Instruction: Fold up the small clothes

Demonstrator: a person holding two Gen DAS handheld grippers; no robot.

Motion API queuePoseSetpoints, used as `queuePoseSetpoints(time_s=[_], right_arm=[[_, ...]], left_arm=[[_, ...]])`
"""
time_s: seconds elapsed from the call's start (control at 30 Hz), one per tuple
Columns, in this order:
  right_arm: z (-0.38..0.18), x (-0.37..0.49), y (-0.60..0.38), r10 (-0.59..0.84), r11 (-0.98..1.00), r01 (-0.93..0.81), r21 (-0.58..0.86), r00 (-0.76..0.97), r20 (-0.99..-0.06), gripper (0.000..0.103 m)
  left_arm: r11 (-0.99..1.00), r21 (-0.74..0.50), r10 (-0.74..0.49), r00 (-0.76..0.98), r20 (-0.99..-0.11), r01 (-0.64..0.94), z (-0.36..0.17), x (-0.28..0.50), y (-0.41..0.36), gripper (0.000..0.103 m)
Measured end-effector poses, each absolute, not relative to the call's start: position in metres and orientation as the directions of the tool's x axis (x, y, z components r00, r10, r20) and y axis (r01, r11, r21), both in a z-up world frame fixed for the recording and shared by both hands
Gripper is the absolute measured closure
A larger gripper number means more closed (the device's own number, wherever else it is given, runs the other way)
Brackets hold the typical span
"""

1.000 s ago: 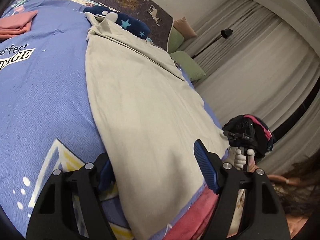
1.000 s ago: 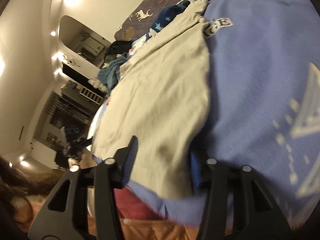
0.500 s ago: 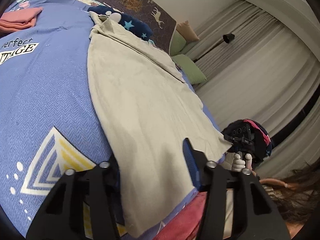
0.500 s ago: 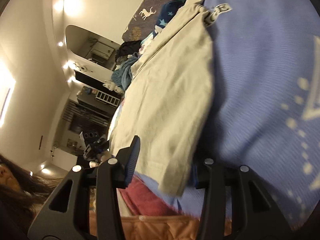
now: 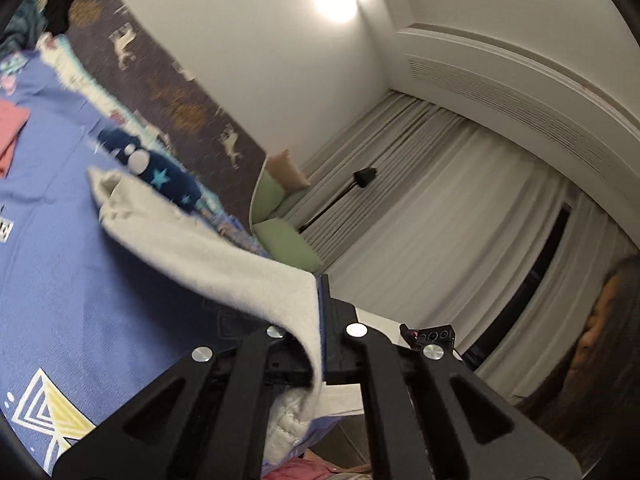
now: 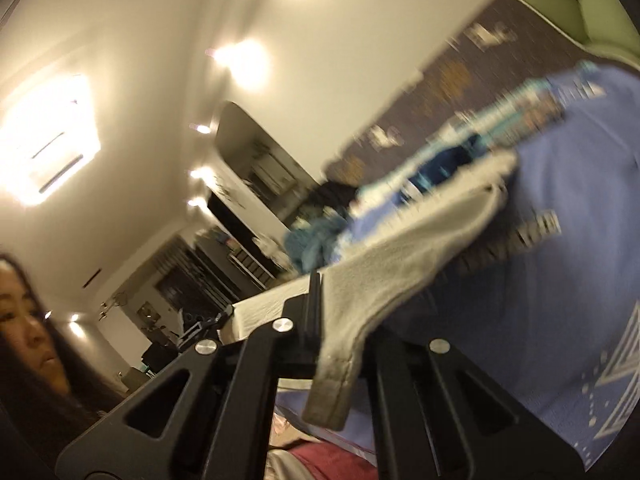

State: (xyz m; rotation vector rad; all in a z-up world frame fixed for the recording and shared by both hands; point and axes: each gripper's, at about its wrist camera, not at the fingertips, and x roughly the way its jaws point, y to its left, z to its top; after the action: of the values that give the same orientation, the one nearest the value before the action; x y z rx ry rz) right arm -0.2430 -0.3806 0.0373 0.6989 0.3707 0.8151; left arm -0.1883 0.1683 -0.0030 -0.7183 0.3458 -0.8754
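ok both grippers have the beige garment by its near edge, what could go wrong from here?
1. The left gripper pinches only a thin edge of the beige garment; it could slip out mid-lift.
2. The right gripper holds it near a dangling hem corner, so the fold may land uneven.
3. The far end lies beside the navy star-print item and could drag it.

Glaring ceiling lights, motion blur, fisheye

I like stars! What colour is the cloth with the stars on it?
The star cloth is dark navy blue with light blue stars, clearest in the left wrist view.
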Motion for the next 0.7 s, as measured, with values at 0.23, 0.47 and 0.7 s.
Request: queuePoseSetpoints(time_s=[0.23, 0.47, 0.7], right_arm=[[0.041, -0.254, -0.393, 0.711, 0.548, -0.486, 0.681, 0.7, -0.073, 0.099], [0.034, -0.214, -0.391, 0.724, 0.517, -0.466, 0.718, 0.686, -0.076, 0.097], [0.043, -0.175, -0.39, 0.72, 0.528, -0.469, 0.708, 0.689, -0.081, 0.096]], left_arm=[[0.46, -0.689, -0.783, 0.622, -0.016, 0.56, 0.005, -0.201, 0.164, 0.102], [0.426, -0.727, -0.79, 0.613, -0.009, 0.539, -0.001, -0.172, 0.163, 0.102], [0.44, -0.727, -0.779, 0.627, -0.017, 0.526, 0.009, -0.134, 0.161, 0.102]])
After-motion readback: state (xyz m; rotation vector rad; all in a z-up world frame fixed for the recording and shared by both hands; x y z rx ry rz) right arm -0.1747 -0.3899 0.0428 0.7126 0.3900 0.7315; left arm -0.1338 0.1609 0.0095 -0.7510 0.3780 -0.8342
